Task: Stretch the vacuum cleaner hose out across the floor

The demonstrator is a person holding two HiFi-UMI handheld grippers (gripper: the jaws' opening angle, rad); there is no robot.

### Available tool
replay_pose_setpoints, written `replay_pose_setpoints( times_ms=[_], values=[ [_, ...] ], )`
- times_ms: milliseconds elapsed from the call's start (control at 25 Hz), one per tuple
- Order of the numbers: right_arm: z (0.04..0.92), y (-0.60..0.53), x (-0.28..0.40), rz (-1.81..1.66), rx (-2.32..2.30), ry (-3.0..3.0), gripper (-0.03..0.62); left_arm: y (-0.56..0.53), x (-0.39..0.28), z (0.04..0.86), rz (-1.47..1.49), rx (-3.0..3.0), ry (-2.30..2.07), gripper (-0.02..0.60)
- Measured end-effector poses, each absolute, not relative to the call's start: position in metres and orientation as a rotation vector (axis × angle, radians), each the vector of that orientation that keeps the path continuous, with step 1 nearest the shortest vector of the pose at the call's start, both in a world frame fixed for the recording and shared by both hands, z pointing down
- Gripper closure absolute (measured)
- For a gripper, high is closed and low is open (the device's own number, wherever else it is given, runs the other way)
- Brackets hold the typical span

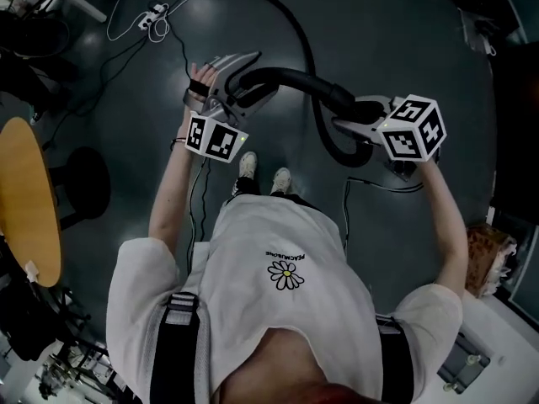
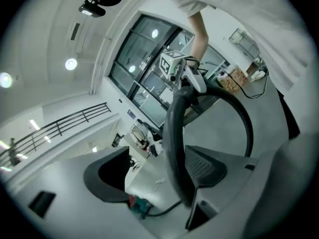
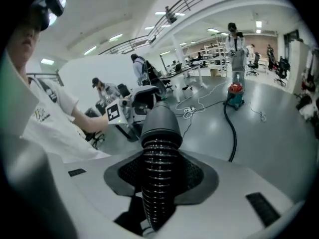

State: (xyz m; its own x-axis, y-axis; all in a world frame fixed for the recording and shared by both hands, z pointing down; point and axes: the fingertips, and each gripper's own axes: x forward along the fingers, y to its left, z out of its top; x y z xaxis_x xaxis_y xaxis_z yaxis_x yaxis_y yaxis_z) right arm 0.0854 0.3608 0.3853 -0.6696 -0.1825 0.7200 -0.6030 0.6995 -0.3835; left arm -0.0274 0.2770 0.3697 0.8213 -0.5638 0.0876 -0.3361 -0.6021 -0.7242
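Between the two grippers, above the dark floor (image 1: 396,49): only one of them truly holds the hose.

The right gripper (image 3: 159,176) has its pads closed on the ribbed vacuum cleaner hose (image 3: 158,153) just behind the smooth cuff. The left gripper (image 2: 167,180) stands wide apart, with the hose's smooth end tube leaning on one pad between its jaws, unclamped. Below the right grip the hose hangs in a loop, then trails away across the floor to the vacuum cleaner (image 3: 234,94), well apart. The risk, as I judge it, is that the end tube slips out of the slack left jaws and swings down. A hard pull by the right alone could also drag or tip the canister, or leave the loop kinked rather than laid straight.
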Motion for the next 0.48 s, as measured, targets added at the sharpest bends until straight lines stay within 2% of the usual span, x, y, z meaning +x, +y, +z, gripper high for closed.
replay_pose_setpoints(
  times_ms=[80,160,240,360,480],
  values=[
    [0.387,0.359,0.098,0.981,0.696,-2.267,0.418,0.259,-0.088,0.349,-0.388,-2.265,0.949,0.252],
    [0.387,0.357,0.108,1.068,0.799,-2.305,0.418,0.242,-0.153,0.326,-0.249,-2.413,1.276,0.252],
    [0.385,0.355,0.100,1.050,0.857,-2.352,0.418,0.241,-0.180,0.322,-0.107,-2.623,1.450,0.253],
    [0.393,0.352,0.075,1.002,0.896,-2.380,0.418,0.272,-0.135,0.361,-0.036,-3.031,1.348,0.256],
    [0.413,0.342,0.072,1.095,1.036,-2.331,0.416,0.306,-0.076,0.415,0.355,-3.699,1.206,0.256]
  ],
)
